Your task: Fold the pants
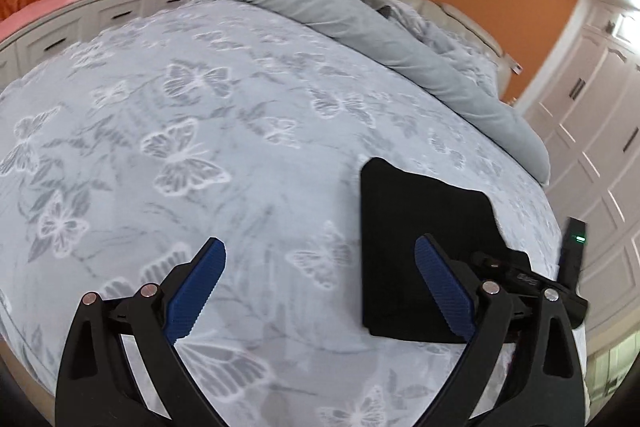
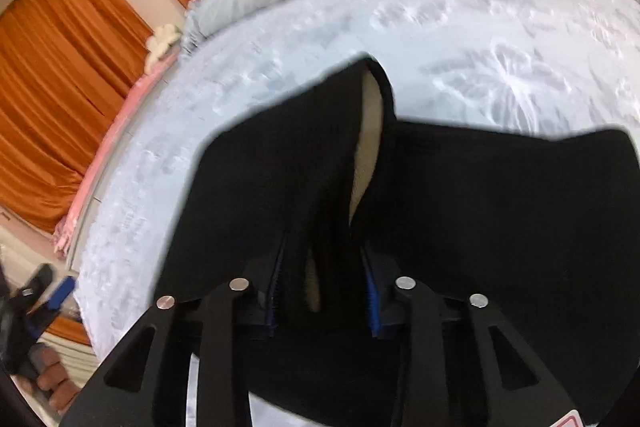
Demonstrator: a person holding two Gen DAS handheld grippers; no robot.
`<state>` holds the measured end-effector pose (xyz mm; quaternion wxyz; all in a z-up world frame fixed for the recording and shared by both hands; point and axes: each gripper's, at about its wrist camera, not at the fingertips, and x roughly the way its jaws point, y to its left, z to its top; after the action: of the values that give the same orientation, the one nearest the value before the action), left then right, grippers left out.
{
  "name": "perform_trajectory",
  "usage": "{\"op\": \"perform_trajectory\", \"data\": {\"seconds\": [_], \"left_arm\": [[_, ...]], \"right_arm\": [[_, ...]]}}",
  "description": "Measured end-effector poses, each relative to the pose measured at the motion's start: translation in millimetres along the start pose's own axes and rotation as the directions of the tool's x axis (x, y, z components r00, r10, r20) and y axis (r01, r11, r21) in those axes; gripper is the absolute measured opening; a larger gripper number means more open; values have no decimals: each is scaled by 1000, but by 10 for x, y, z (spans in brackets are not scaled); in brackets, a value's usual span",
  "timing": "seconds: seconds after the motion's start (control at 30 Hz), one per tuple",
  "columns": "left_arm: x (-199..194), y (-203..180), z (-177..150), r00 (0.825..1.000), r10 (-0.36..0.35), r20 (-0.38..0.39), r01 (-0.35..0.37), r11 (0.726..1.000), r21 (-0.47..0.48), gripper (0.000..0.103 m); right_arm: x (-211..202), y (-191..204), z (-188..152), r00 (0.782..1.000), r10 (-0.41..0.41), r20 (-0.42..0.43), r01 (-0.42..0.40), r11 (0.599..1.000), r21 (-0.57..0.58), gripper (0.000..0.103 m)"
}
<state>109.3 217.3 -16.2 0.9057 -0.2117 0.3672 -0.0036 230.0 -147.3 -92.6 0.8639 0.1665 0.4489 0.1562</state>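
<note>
The black, soft knit pants (image 1: pixel 420 227), folded into a thick flat packet, lie on the pale blue butterfly-print bedspread (image 1: pixel 200 107) near the bed's right edge and front corner, as the left wrist view shows. They look light and limp, with a pale lining (image 2: pixel 366 131) showing where one layer gapes; such cloth will sag and slide open unless taken by a bunched edge through all layers, and a hold at two corners would likely keep the fold square. The right tool (image 2: pixel 324 295) is clamped on a gathered ridge of the black cloth, its blue pads pressed into the fold. The left tool (image 1: pixel 320 287) stands wide apart and empty over bare bedspread, just beside the packet's left edge. Motion blur smears the right wrist view, so how many layers are caught cannot be told. The waistband and leg ends are not distinguishable, and the packet's near edge is hidden behind the tools.
</note>
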Motion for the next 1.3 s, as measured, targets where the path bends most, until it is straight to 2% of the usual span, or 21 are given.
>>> {"op": "perform_trajectory", "data": {"seconds": [0.03,0.1,0.2,0.27,0.4,0.5,0.53,0.57,0.67,0.73,0.77,0.87,0.93,1.0,1.03,1.07,1.13,1.2,1.27,1.3], "left_arm": [[-10,20,4,1000,-1,0,1,1000,-12,94],[-44,38,20,1000,-15,6,16,999,-34,94],[-44,-37,28,999,-30,11,31,999,-35,94],[-14,-161,-11,999,-46,3,46,999,-24,94],[119,-444,-99,996,-81,-33,81,997,3,94],[245,-715,-204,993,-96,-62,99,994,45,94],[300,-835,-255,993,-91,-71,96,993,69,94],[348,-909,-291,993,-88,-78,94,992,85,94],[503,-1123,-413,993,-61,-98,74,988,137,94],[593,-1226,-480,991,-57,-119,74,987,144,94],[625,-1259,-496,989,-66,-131,84,987,138,94],[752,-1362,-576,979,-89,-181,114,984,135,94],[826,-1411,-627,976,-79,-201,109,984,140,94],[910,-1458,-691,970,-75,-230,110,983,144,94],[933,-1471,-716,969,-71,-238,108,984,145,94],[955,-1489,-753,966,-73,-248,112,983,145,94],[977,-1516,-794,964,-68,-259,111,981,157,94],[1027,-1550,-831,961,-45,-272,97,979,180,94],[1111,-1564,-876,957,-9,-289,70,977,201,94],[1148,-1561,-892,956,5,-294,58,977,205,94]], "right_arm": [[-168,44,39,999,26,37,-26,1000,-4,17],[-489,56,108,992,74,98,-75,997,3,16],[-1078,-129,119,979,28,203,-25,1000,-16,16],[-1290,-365,74,976,3,218,-6,1000,12,16],[-1487,-972,-113,979,-96,179,76,990,117,16],[-1354,-1348,-288,981,-169,97,154,977,147,16],[-1230,-1485,-353,984,-170,48,161,974,158,20],[-1104,-1606,-406,989,-147,0,145,974,176,31],[-1117,-1712,-419,995,-99,-7,98,970,222,35],[-1393,-1573,-333,987,-145,73,129,973,190,35],[-1508,-1486,-308,980,-161,114,142,977,157,40],[-1667,-1287,-170,963,-169,210,155,985,81,42],[-1510,-1200,-44,971,-129,203,120,991,53,41],[-1260,-1052,81,980,-96,173,99,995,-13,25],[-1136,-980,123,985,-84,149,92,994,-52,7],[-988,-864,165,990,-74,120,85,992,-88,3],[-665,-645,234,996,-64,67,75,984,-163,3],[-385,-520,294,995,-88,34,94,973,-211,3],[-83,-604,435,985,-171,32,174,967,-189,3],[73,-794,531,979,-204,19,205,971,-122,0]]}}
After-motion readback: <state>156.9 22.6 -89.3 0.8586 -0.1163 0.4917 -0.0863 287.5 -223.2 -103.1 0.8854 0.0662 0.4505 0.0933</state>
